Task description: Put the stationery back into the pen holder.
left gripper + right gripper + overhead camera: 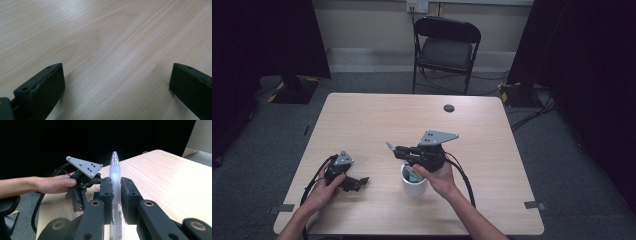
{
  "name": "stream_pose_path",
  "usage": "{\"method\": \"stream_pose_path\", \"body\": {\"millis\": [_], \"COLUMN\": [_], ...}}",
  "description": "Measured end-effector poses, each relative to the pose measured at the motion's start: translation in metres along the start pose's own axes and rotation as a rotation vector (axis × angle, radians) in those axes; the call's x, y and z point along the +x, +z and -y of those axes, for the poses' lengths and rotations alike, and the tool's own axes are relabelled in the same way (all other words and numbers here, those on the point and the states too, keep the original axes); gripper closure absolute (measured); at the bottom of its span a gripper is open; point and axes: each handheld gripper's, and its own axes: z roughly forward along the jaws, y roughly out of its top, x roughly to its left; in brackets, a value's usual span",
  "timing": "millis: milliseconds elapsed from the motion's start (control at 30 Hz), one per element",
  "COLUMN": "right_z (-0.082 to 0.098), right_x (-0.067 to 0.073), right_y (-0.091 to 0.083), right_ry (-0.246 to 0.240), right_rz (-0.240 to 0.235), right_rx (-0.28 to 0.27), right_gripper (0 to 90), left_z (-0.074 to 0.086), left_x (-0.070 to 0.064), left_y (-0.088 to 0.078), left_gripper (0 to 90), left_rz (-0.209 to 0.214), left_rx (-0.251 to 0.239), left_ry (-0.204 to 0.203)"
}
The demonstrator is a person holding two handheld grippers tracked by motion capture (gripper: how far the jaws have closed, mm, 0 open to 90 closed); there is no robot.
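Right claw (pixel 115 192) clamped on a frosted pen (pixel 115 173), above the white cup (pixel 413 184). Left claw (pixel 360 182) at 9 o'clock of the cup, jaws apart on the surface (pixel 362 120).

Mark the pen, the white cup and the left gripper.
pen (pixel 115 173): right gripper view, frosted barrel above the jaws.
white cup (pixel 413 188): high view, outer wall.
left gripper (pixel 116 82): left gripper view, midway between its open fingertips.

Frosted clear pen (pixel 115 173); white cup (pixel 413 186); black tongs (pixel 115 187); pale wood-grain table (pixel 362 120).
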Motion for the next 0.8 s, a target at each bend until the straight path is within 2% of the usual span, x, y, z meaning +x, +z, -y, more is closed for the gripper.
{"method": "stream_pose_path", "body": {"millis": [133,267,467,700,800], "right_z": [0.003,0.007,0.009,0.018,0.020], "right_x": [0.000,-0.002,-0.005,-0.006,-0.007], "right_y": [0.008,0.008,-0.004,-0.021,-0.031], "right_ry": [-0.005,-0.004,-0.005,-0.016,-0.014], "right_rz": [-0.002,0.000,0.015,0.042,0.054], "right_rx": [0.021,0.036,0.033,0.071,0.069], "right_gripper": [80.4,80.4,80.4,80.3,80.2], "left_z": [0.000,0.000,0.000,0.000,0.000], "left_x": [0.000,0.000,0.000,0.000,0.000], "left_y": [0.000,0.000,0.000,0.000,0.000], "left_gripper": [0.0,0.0,0.0,0.0,0.0], "left_rz": [0.000,0.000,0.000,0.000,0.000], "left_rx": [0.000,0.000,0.000,0.000,0.000], "left_ry": [0.001,0.000,0.000,0.000,0.000]}}
